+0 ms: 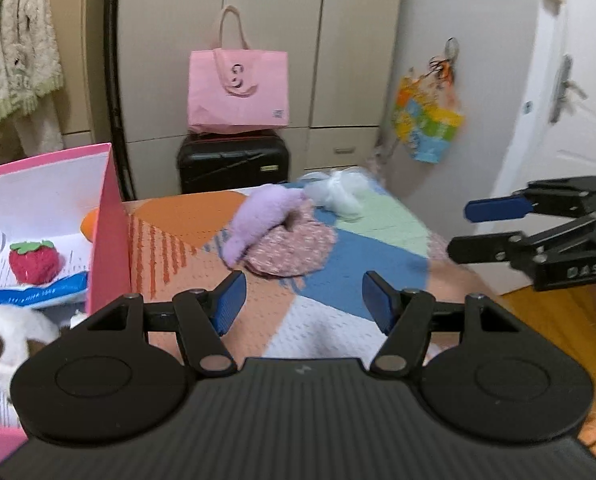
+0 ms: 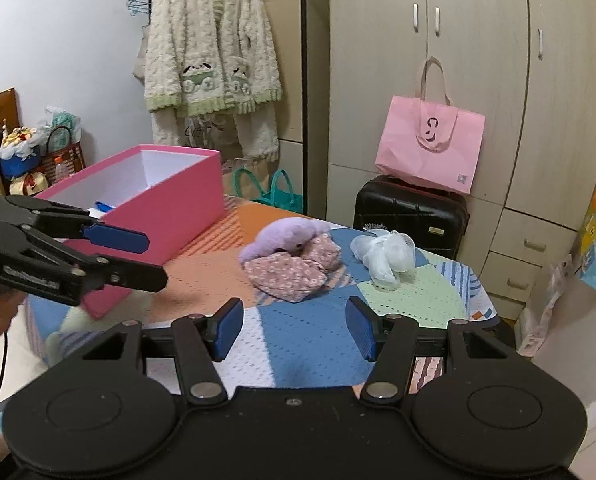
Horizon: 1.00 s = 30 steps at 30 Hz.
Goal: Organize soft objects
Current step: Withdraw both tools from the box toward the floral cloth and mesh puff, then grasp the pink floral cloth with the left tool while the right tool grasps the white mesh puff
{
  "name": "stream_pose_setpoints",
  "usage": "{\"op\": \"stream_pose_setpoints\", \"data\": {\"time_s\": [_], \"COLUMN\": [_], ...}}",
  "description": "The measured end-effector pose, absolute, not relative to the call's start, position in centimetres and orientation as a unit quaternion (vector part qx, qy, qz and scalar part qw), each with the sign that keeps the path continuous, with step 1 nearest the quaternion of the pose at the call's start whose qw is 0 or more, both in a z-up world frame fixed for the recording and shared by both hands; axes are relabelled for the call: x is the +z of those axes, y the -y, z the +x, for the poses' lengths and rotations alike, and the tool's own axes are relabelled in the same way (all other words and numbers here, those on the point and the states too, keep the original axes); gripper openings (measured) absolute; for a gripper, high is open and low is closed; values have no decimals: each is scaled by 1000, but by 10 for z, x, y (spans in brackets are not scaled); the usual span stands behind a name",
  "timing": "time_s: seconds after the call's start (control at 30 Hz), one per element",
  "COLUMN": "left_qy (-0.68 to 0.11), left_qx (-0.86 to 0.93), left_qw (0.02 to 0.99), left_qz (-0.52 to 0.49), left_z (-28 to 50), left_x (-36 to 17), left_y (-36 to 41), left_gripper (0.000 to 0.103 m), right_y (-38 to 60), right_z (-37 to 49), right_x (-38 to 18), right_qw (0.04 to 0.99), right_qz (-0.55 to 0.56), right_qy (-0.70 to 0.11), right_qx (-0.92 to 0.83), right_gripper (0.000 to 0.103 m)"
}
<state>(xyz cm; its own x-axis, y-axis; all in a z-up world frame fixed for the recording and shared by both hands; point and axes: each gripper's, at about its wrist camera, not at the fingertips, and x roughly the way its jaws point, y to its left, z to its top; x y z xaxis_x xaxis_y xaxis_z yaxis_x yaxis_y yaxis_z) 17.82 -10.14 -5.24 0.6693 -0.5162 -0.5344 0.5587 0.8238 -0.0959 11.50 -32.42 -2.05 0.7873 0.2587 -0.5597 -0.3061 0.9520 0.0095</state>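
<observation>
A pink box [image 2: 169, 200] with a white inside stands on the patterned table at the left. In the left wrist view the box [image 1: 107, 216] holds a red strawberry plush [image 1: 35, 262], a blue packet [image 1: 33, 292] and a white plush [image 1: 5, 340]. A purple plush [image 2: 281, 236], a pink floral cloth [image 2: 293, 268] and a white sheer cloth [image 2: 386, 256] lie mid-table. My left gripper [image 1: 302, 300] is open and empty, beside the box. My right gripper [image 2: 293, 328] is open and empty, short of the cloth pile.
A black suitcase [image 2: 412, 216] with a pink tote bag [image 2: 430, 148] on it stands before the wardrobe behind the table. A fluffy cream jacket [image 2: 209, 52] hangs at the back left. A colourful bag [image 1: 428, 120] hangs on the right wall.
</observation>
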Motion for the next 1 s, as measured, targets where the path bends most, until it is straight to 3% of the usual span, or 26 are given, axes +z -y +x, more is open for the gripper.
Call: {"op": "stream_pose_setpoints", "data": {"time_s": [0.37, 0.5, 0.67, 0.83, 1.0], "left_qy": [-292, -286, -298, -315, -312], "left_qx": [-281, -278, -268, -259, -261], "left_qw": [914, 916, 915, 912, 913], "left_qz": [22, 38, 39, 44, 30], "left_z": [237, 249, 263, 269, 273], "left_x": [-82, -89, -98, -104, -104], "left_y": [138, 154, 166, 179, 182], "left_gripper": [66, 74, 75, 75, 85], "right_y": [353, 359, 362, 367, 372], "right_z": [179, 203, 228, 251, 276], "right_x": [-56, -66, -77, -83, -91], "right_qw": [949, 948, 945, 946, 938], "right_qz": [-62, -85, -124, -133, -154], "right_qy": [-274, -267, -259, -253, -260], "right_qx": [142, 148, 154, 155, 170], "right_gripper": [65, 67, 67, 77, 80]}}
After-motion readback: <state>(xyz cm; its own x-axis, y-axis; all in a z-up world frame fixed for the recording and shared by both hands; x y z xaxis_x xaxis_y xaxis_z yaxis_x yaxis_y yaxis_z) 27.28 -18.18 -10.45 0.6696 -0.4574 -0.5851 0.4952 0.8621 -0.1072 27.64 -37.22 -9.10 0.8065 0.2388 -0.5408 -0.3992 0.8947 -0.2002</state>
